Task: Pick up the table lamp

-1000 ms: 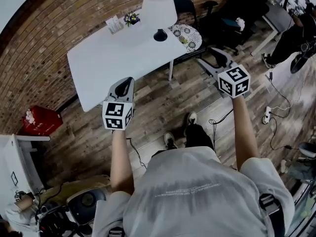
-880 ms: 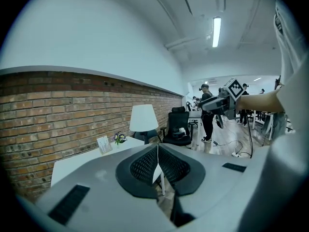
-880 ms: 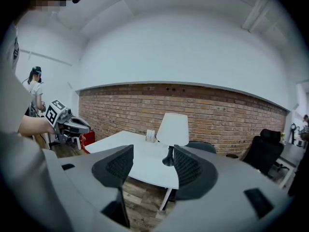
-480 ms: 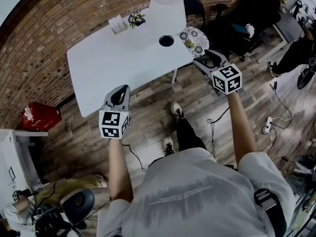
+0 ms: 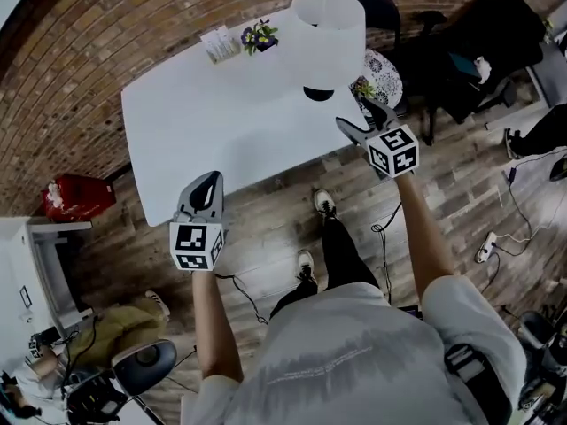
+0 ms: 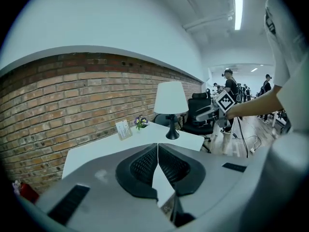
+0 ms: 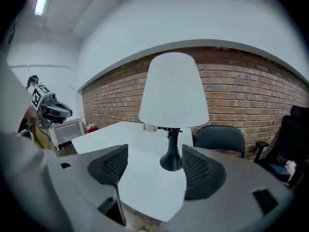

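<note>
Approach stage: table lamp stood at the far right corner of the white table. Right gripper hung spread wide, empty, near that corner; left gripper was clamped on nothing. Smart play: centre the slim stem, close below the shade.

**Near half of the bench is open; things stand only along the far edge and right end**

The white bench is bare across its near half, so nothing stands ahead of the left tool, jaws together by the front edge. The right tool, jaws apart, faces the table lamp over bare benchtop; the wide shade overhangs the narrow stem and black base. A card stand and flower pot sit near the brick wall. Chairs crowd the right end.
</note>
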